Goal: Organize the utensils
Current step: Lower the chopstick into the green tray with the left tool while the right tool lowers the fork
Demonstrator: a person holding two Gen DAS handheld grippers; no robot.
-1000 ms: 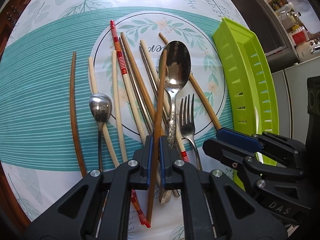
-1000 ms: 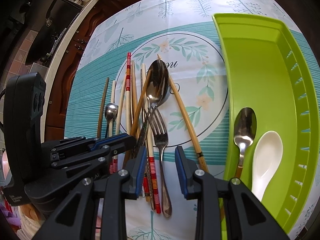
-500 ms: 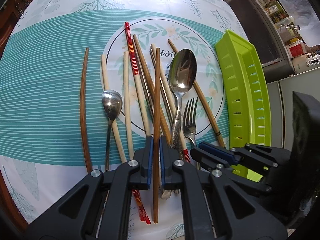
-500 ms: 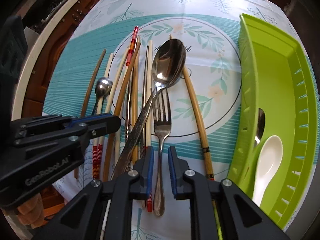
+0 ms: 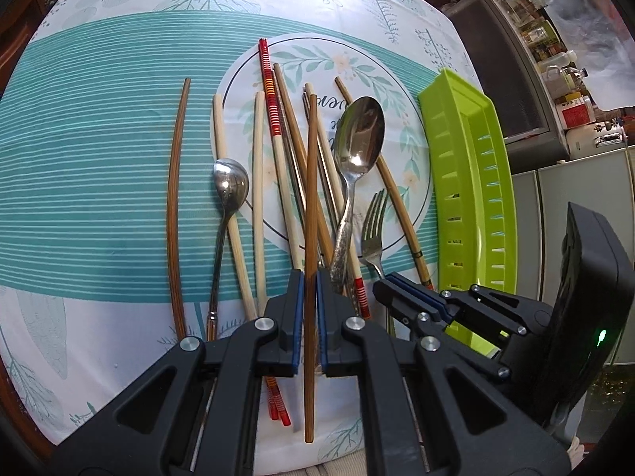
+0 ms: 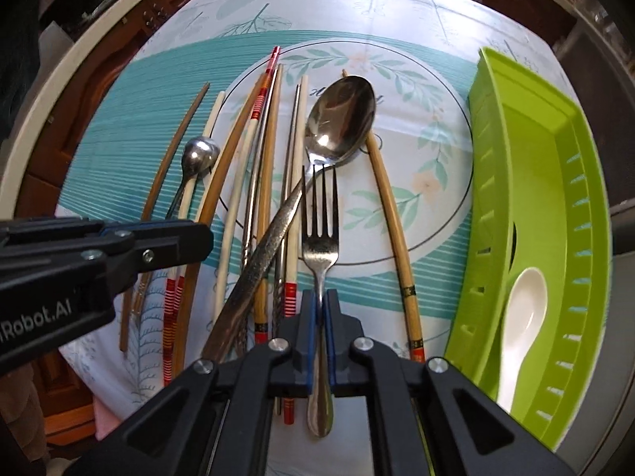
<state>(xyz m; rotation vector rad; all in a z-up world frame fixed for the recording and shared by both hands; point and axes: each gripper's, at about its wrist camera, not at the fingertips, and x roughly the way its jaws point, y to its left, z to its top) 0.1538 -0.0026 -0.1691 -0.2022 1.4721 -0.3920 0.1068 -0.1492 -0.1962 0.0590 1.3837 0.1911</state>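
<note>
Across the leaf-printed bench [image 6: 397,20], the right gripper [image 6: 319,317], wide a second ago, is closing on the fork [image 6: 320,238] beneath it while the left gripper [image 5: 309,297] clamps a brown chopstick [image 5: 311,198], so both look ready to lift for the green tray [image 6: 555,198] alongside.

The metal spoon [image 6: 514,244] in the green tray [image 6: 528,182] shows only as a dark sliver through a slot in the tray's wall. The white spoon [image 6: 520,325] is partly covered by that same wall. The fork [image 5: 373,234] loses its handle behind the right gripper [image 5: 387,281]. Bottles [image 5: 555,67] on the far shelf are too small to read.
</note>
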